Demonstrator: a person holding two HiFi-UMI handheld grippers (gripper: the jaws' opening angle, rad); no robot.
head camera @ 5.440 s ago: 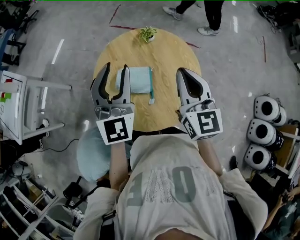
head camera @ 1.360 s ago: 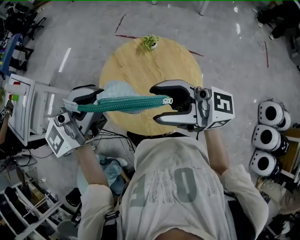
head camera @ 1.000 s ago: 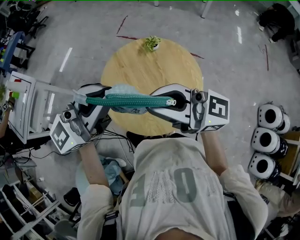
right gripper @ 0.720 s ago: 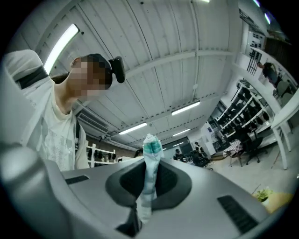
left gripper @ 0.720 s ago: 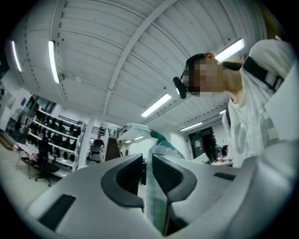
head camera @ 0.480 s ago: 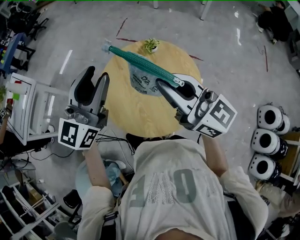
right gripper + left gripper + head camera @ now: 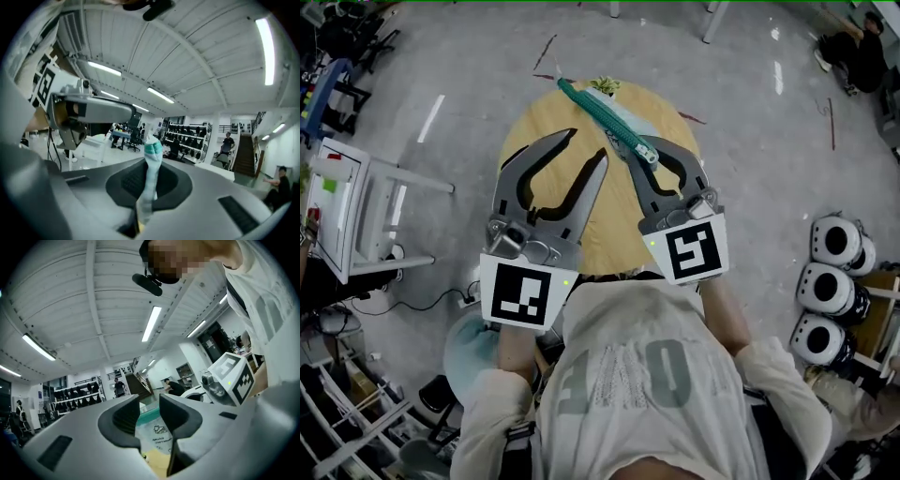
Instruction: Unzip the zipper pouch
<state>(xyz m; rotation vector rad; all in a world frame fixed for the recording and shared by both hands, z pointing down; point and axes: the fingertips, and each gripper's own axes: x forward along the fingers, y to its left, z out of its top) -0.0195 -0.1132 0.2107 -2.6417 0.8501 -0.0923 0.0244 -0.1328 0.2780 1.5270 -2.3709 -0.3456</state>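
Observation:
The teal zipper pouch [image 7: 600,111] hangs edge-up over the round wooden table [image 7: 534,141], running from my right gripper toward the far rim. My right gripper [image 7: 642,152] is shut on the pouch's near end by the zipper pull; in the right gripper view the pouch [image 7: 151,176] stands up out of the closed jaws. My left gripper [image 7: 584,147] sits just left of the pouch. Its jaws have just been opening and nothing is between them. In the left gripper view the pouch [image 7: 157,434] shows beyond the gap.
A small potted plant [image 7: 602,86] stands at the table's far edge, next to the pouch's far end. A white rack [image 7: 337,206] is on the floor at the left. Round white devices [image 7: 832,246] are stacked at the right. A person [image 7: 862,37] crouches at the top right.
The left gripper let go of the pouch's left end, opened, and moved in beside the right gripper. The right gripper rolled and swung the pouch so that it points away over the table.

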